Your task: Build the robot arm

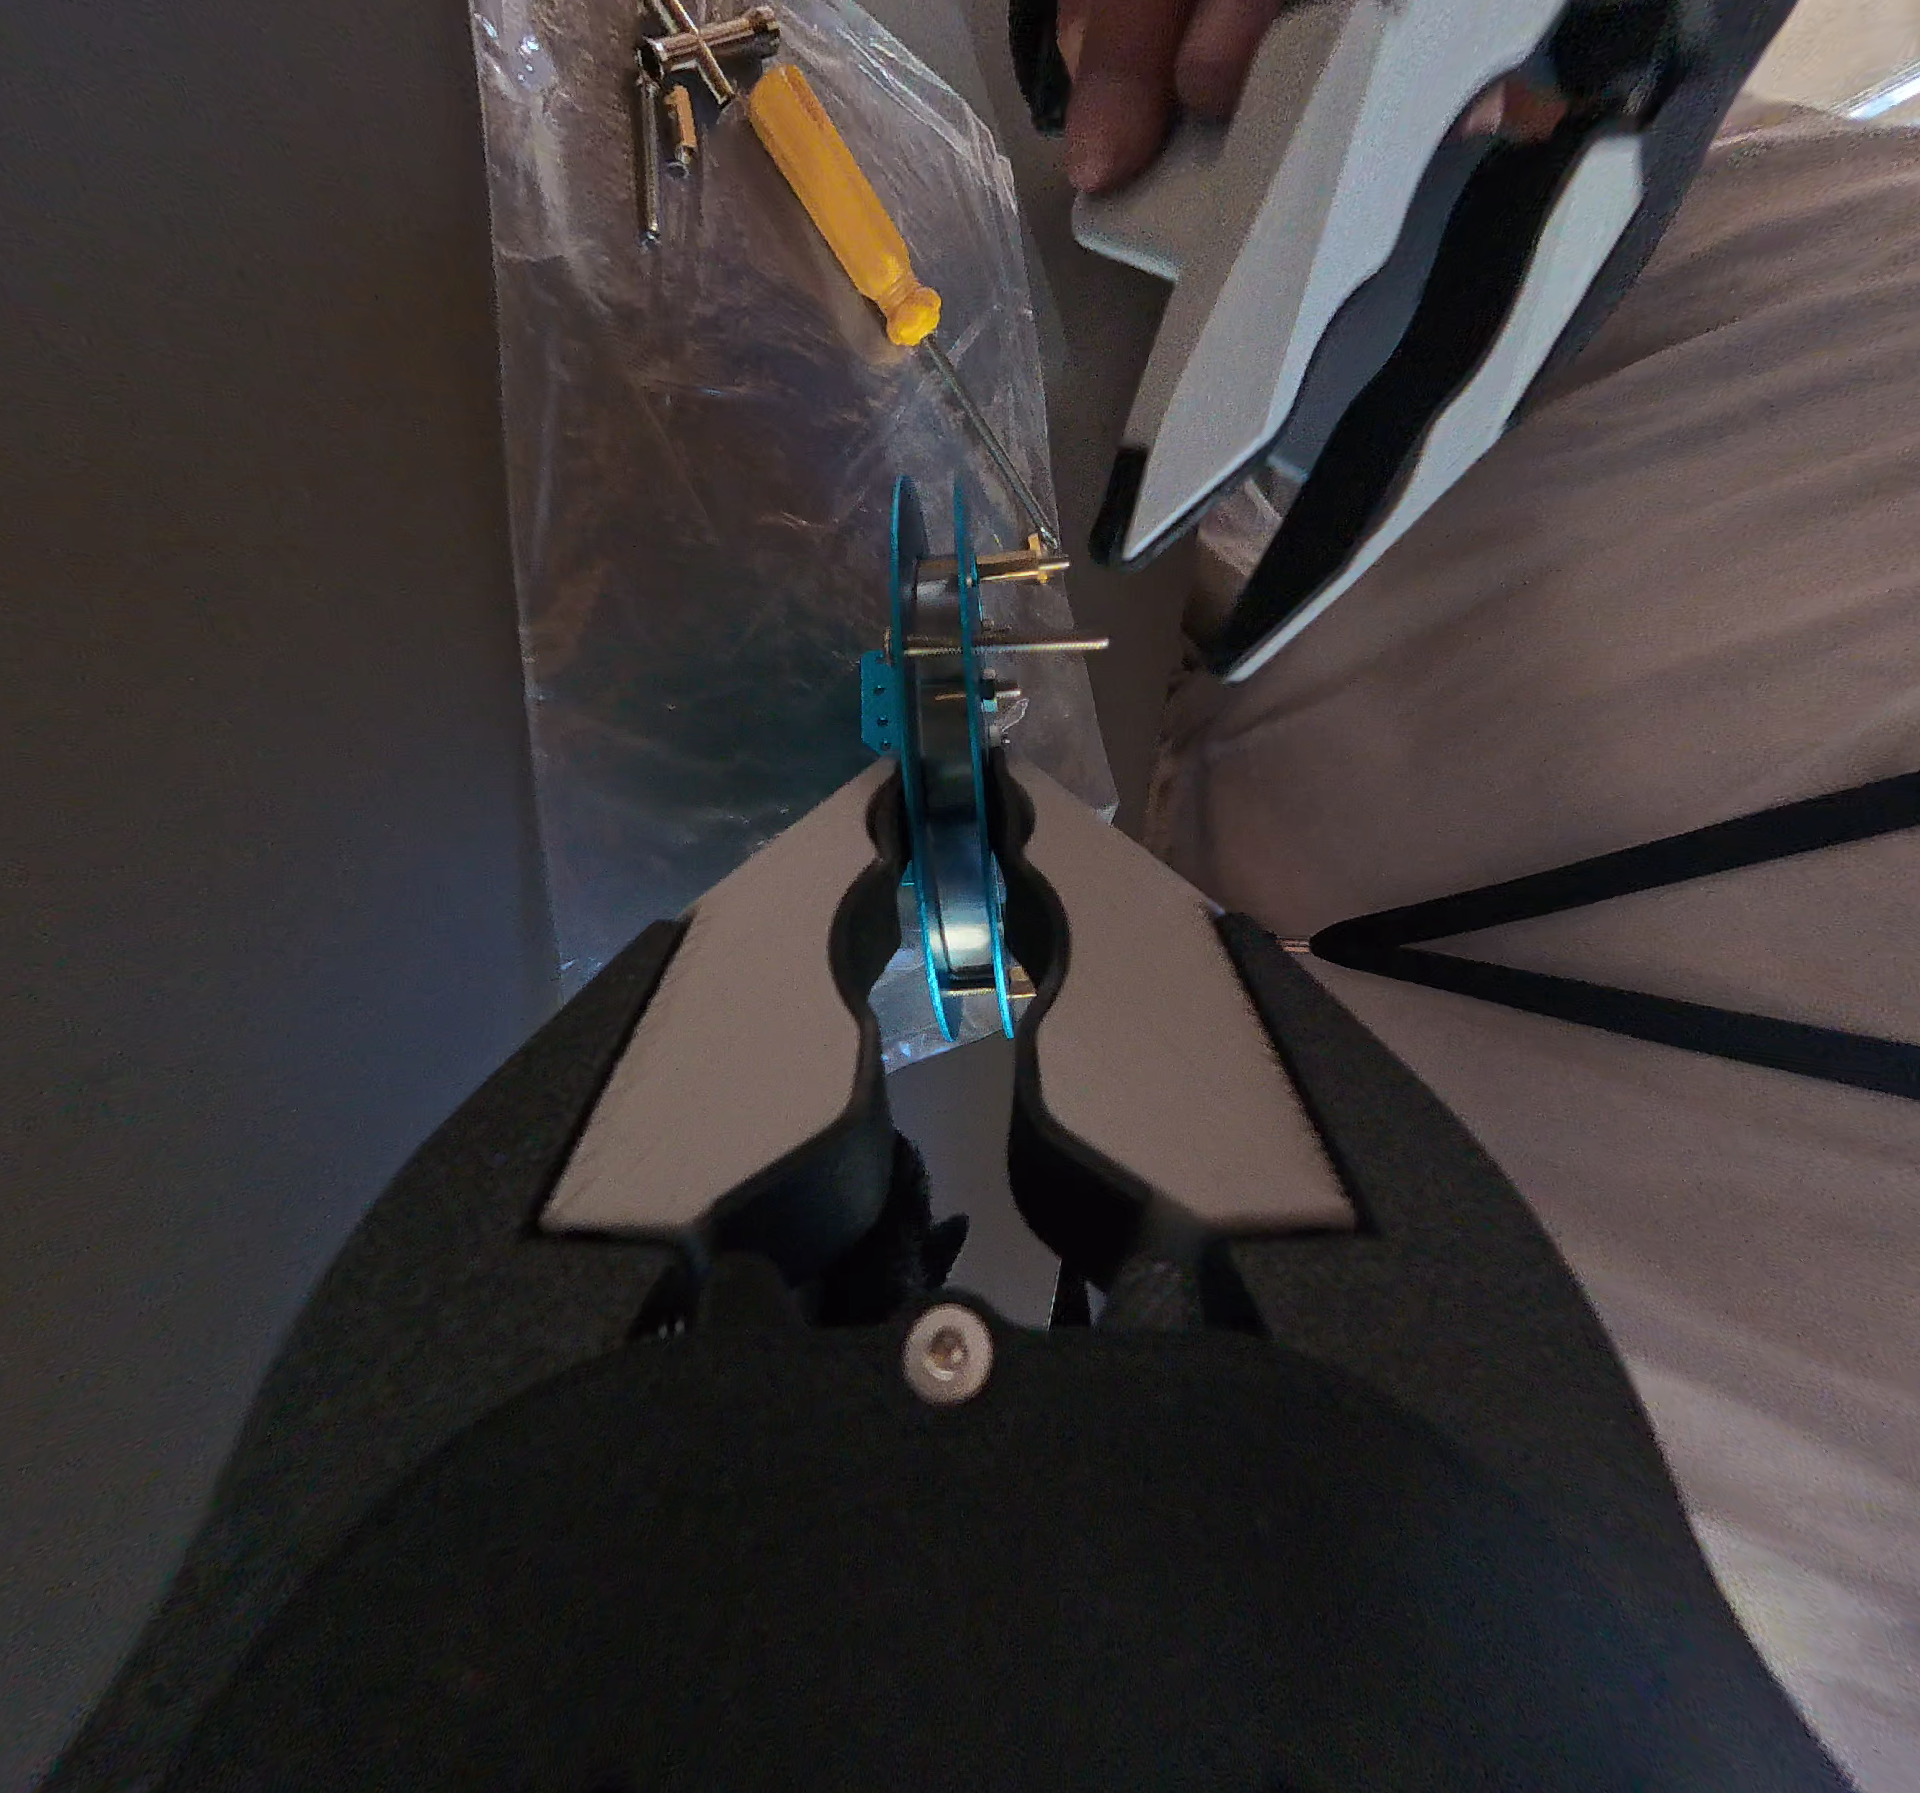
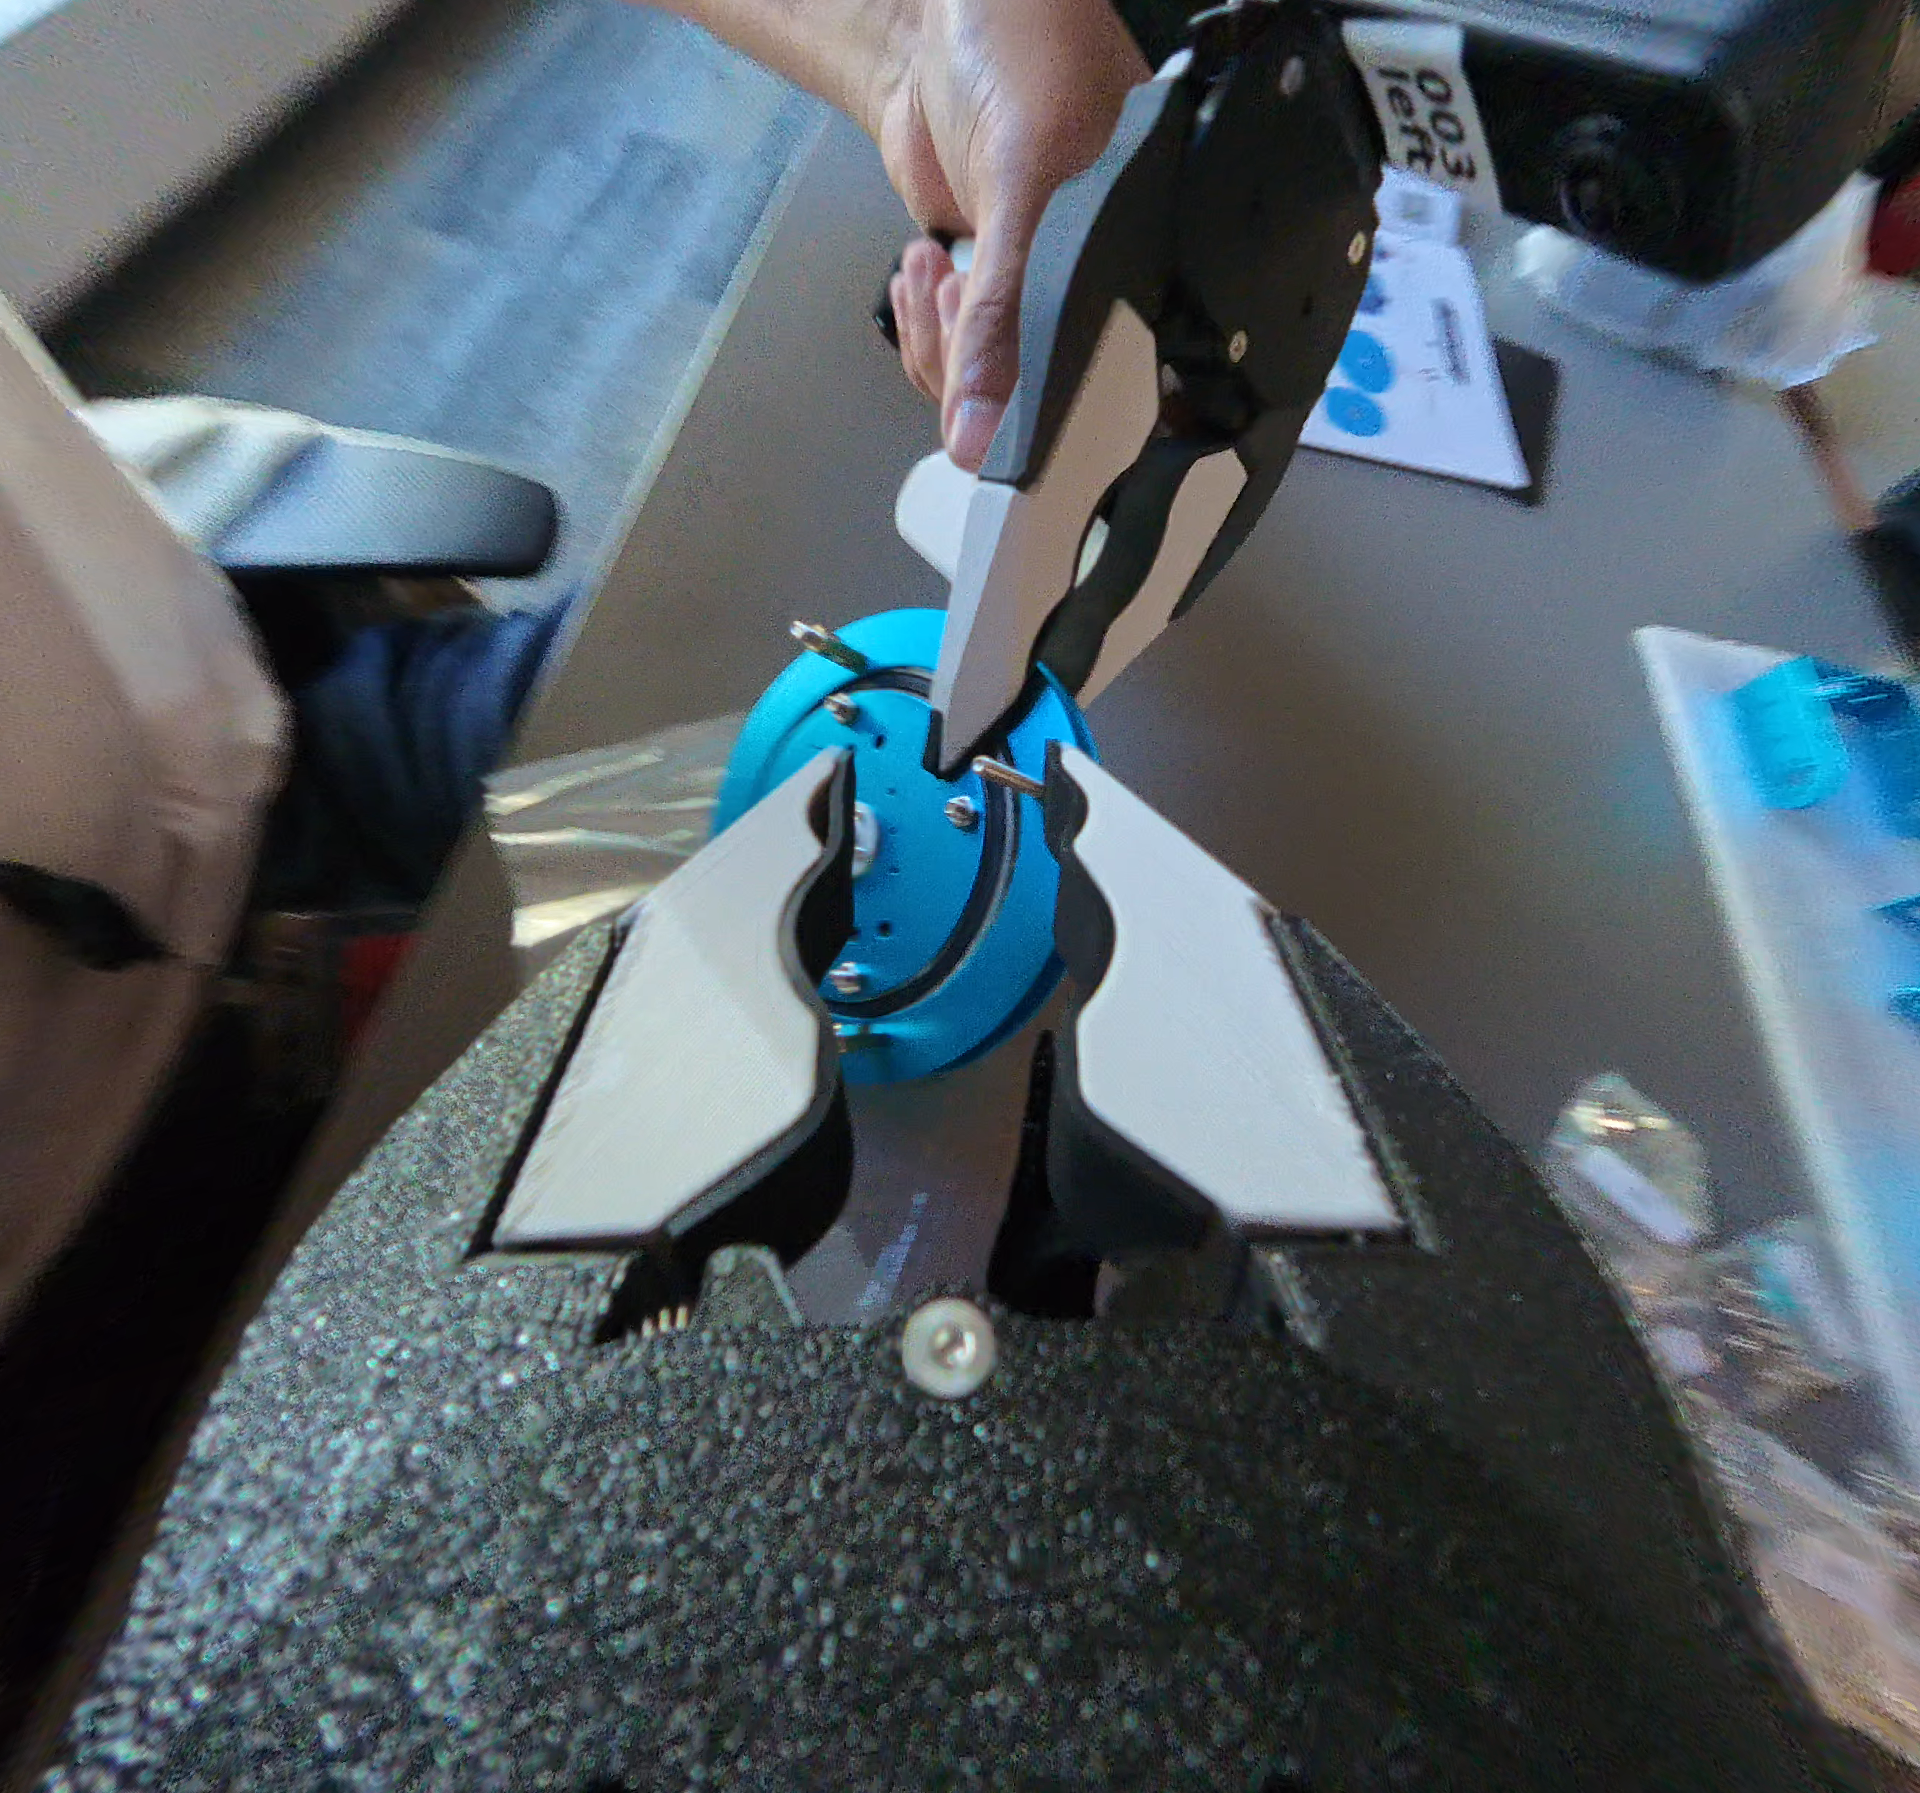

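My left gripper [image 1: 951, 782] is shut on a blue round assembly [image 1: 912, 663] of two parallel discs joined by metal posts, and holds it edge-on and upright. A brass standoff [image 1: 1023, 564] and a long screw [image 1: 1049, 644] stick out of its right side. My right gripper [image 1: 1169, 605] is open just right of these, held by a hand. In the right wrist view my right gripper [image 2: 948, 777] is open in front of the blue assembly's [image 2: 925, 891] flat face, and the left gripper [image 2: 1008, 720] grips the assembly's rim from above.
A yellow-handled screwdriver [image 1: 831, 195], a metal cross wrench [image 1: 707, 50] and loose screws [image 1: 665, 154] lie on a clear plastic bag [image 1: 675, 496]. A white leaflet [image 2: 1423, 372] and clear bags of blue parts [image 2: 1818, 808] lie on the table. A chair armrest [image 2: 364, 507] is at left. Tip to tip, the grippers are about 4 cm apart.
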